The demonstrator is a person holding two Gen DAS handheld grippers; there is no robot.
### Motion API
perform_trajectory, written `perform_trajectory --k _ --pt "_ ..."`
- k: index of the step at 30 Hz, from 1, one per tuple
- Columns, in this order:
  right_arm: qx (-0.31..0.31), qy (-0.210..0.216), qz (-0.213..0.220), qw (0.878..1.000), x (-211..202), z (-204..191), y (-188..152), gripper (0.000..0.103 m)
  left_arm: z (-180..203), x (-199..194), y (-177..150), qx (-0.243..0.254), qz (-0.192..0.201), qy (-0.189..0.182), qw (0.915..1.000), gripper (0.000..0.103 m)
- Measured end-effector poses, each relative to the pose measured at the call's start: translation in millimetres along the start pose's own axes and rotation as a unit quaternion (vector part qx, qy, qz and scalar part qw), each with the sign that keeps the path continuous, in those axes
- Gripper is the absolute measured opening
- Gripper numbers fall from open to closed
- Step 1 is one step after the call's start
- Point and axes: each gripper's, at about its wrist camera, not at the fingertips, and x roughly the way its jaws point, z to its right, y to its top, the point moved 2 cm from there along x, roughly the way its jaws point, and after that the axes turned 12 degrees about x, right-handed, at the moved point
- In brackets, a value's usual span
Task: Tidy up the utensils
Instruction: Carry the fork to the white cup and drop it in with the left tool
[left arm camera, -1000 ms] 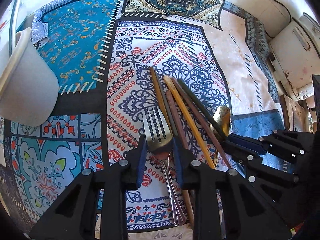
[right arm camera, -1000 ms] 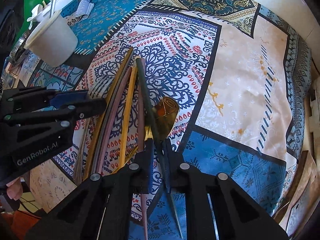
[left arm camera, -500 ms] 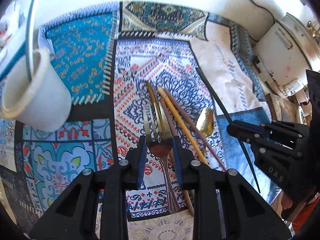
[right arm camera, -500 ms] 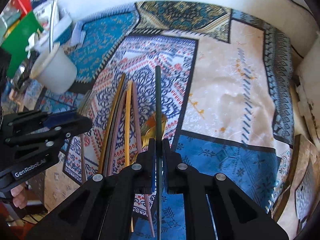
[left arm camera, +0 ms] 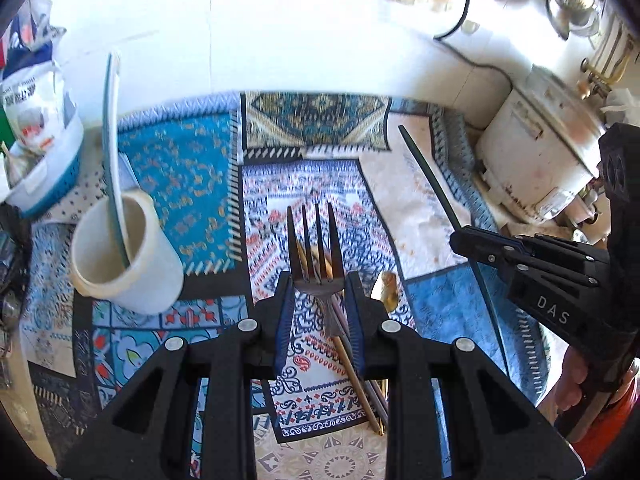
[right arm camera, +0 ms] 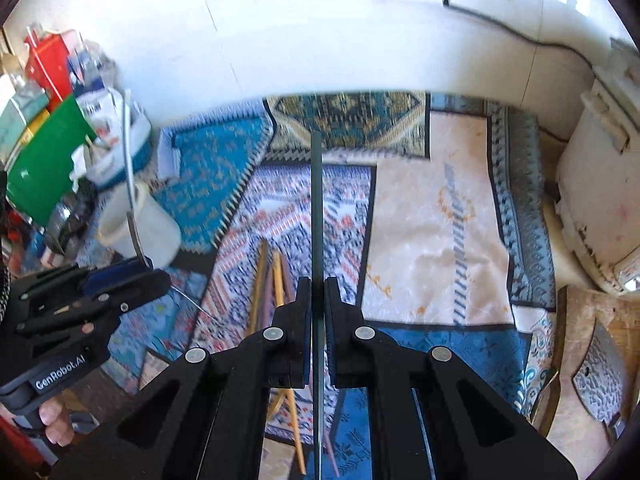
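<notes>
Steel fork (left arm camera: 316,256) pinched tines-up in the left tongs (left arm camera: 318,300) above the patterned cloth (left arm camera: 192,168), right tongs (right arm camera: 317,312) clamped on a dark chopstick (right arm camera: 316,208), white cup (left arm camera: 124,256) near the bench's left edge.

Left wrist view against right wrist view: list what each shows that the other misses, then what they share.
Only the left wrist view shows the silver metal fork face-on, clamped in the left gripper, and the gold spoon bowl on the patterned cloth.

Only the right wrist view shows the green box and the grey hammered metal piece at lower right.

Both show the dark thin chopstick pinched in the right gripper, the white plastic cup, the loose wooden chopsticks and the white rice cooker.
</notes>
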Motion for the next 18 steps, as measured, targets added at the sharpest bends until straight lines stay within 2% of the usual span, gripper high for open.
perform_trajectory --k 9,18 --pt "-0.011 0.027 0.046 0.999 -14 -44 25 0.006 -27 -46 18 -0.003 0.056 0.017 0.9983 0.024" --pt "-0.036 0.071 0.088 0.993 -19 -109 50 0.006 -81 -94 23 -0.03 0.104 0.056 0.9925 0.024"
